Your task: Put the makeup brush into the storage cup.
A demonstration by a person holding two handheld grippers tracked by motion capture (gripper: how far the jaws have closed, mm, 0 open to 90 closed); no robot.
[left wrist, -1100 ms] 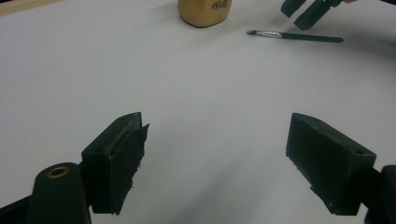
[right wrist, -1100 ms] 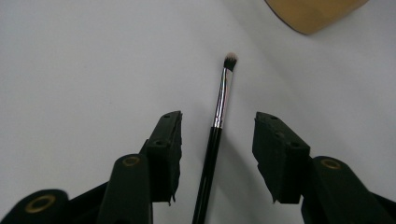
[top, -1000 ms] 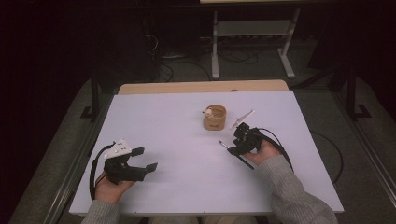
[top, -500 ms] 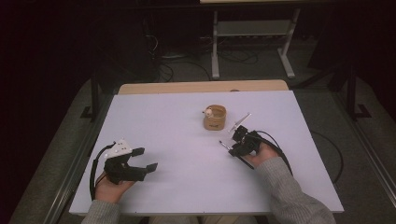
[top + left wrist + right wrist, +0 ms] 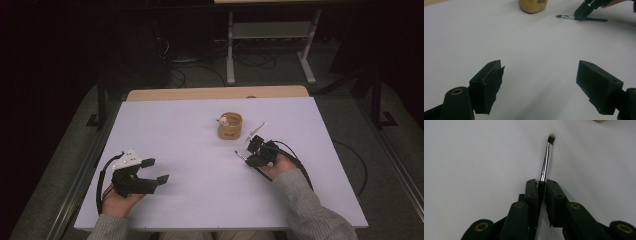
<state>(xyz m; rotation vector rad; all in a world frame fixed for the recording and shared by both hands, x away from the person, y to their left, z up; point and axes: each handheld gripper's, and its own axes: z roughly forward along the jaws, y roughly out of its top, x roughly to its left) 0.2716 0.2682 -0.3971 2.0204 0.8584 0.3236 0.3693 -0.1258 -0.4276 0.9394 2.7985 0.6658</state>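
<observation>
A slim makeup brush (image 5: 545,165) with a silver ferrule and a pale-tipped dark head lies low over the white table (image 5: 190,145). My right gripper (image 5: 542,183) is shut on its handle, with the head sticking out past the jaws. In the high view the right gripper (image 5: 255,150) sits right of centre, and the brush tip (image 5: 236,152) points left. The left gripper (image 5: 156,170) rests at the near left, open with nothing between its jaws. From the left gripper (image 5: 539,82) view the brush (image 5: 565,16) and the right gripper (image 5: 584,11) show far ahead.
A small tan cup (image 5: 229,126) stands mid-table just beyond the right gripper, with a small white item (image 5: 223,120) at its rim. A thin pale stick (image 5: 257,131) lies between the cup and the right gripper. A wooden strip (image 5: 215,93) edges the far side.
The right hand has edged slightly to the left, its jaws staying at the brush. The left gripper has not moved.
</observation>
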